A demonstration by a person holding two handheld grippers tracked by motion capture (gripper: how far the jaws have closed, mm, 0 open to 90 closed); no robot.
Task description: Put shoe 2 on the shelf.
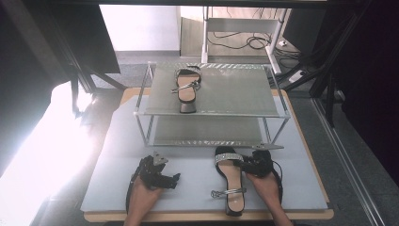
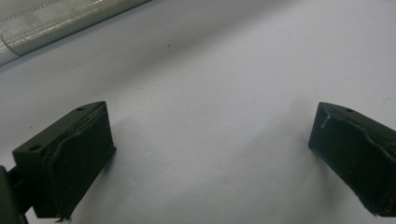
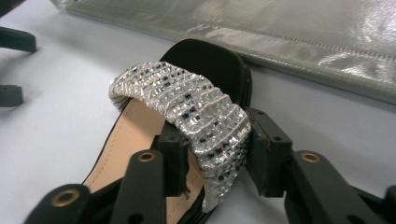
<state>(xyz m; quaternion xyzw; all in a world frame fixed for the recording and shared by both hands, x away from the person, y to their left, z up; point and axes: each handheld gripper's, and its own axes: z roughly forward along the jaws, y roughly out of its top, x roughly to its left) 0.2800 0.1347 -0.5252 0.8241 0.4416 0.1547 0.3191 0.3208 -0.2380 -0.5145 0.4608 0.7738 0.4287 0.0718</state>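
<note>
Right gripper view, nearest: right gripper (image 3: 212,149) pinching the rhinestone strap (image 3: 187,109) of a black sandal (image 3: 140,140), one jaw inside the strap, one outside, pads pressed on it. High view: same sandal (image 1: 231,181) flat on the pale grey mat (image 1: 113,165), near the front edge, right of centre. Left gripper (image 1: 157,175) resting on the mat, well apart from the sandal; left gripper view: jaws spread wide, bare mat between. Farther back: two-tier shoe rack (image 1: 211,92), second sandal (image 1: 187,87) on the top shelf. Beyond: grey floor, cables (image 1: 244,42), a white stand.
</note>
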